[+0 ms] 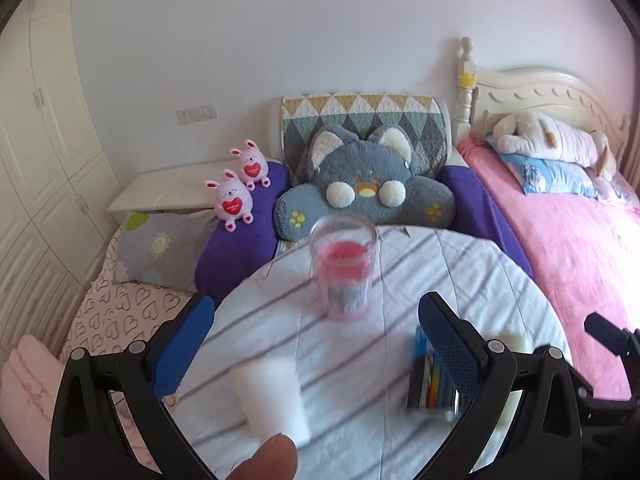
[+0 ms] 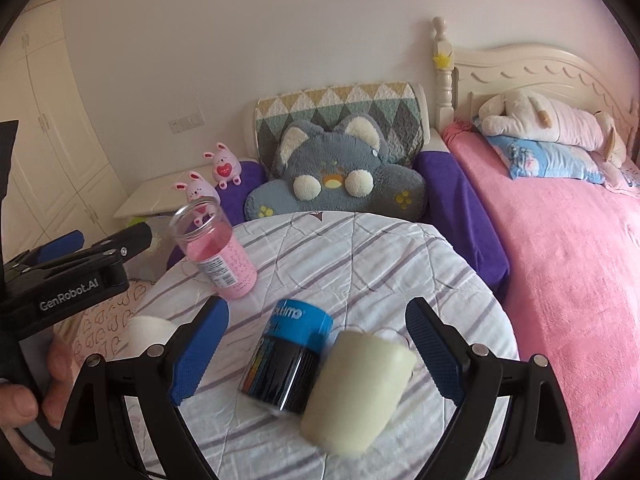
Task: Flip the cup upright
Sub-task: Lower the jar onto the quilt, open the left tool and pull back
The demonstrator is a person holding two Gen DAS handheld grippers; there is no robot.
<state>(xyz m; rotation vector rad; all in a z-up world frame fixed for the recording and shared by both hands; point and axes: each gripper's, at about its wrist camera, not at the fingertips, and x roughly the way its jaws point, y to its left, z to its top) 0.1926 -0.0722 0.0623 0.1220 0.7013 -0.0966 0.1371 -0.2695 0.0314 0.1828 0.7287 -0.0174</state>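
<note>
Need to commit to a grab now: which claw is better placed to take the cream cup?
Right. The cream cup lies tipped between the open right claw, beside the black can. The left claw, also open, faces a white cup and the clear jar.

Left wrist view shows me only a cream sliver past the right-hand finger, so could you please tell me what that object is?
Observer: It is a cream cup, right beside the blue-lidded can.
Operator: Thank you. Has the right gripper taken hold of it?
Observer: No, the right gripper is open, with the cup and can lying between its fingers.
</note>
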